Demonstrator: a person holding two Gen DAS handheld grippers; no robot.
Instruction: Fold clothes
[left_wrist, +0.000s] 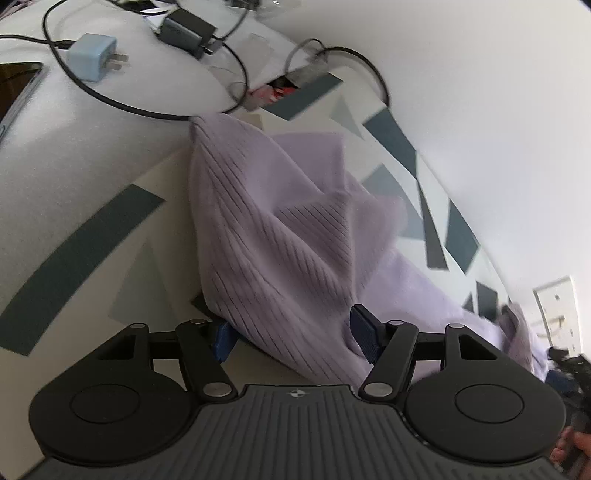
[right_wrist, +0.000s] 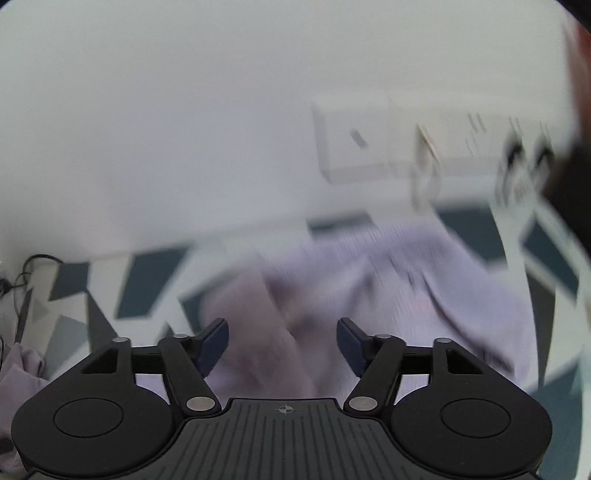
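Note:
A lilac ribbed knit garment (left_wrist: 280, 236) lies bunched on a surface patterned with grey and teal shapes. My left gripper (left_wrist: 293, 334) is open, its blue pads set wide on either side of a raised fold of the knit. The left pad is partly hidden behind the cloth. In the right wrist view the same garment (right_wrist: 424, 280) shows blurred under and beyond my right gripper (right_wrist: 282, 345), which is open with cloth lying between the spread fingers. I cannot tell if either gripper touches the fabric.
A light blue plug adapter (left_wrist: 94, 57), black cables (left_wrist: 122, 105) and a dark charger (left_wrist: 188, 29) lie on the white surface beyond the garment. A phone edge (left_wrist: 18, 92) sits at the far left. A white wall with a socket plate (right_wrist: 354, 140) stands behind. A hand (left_wrist: 572, 448) shows at lower right.

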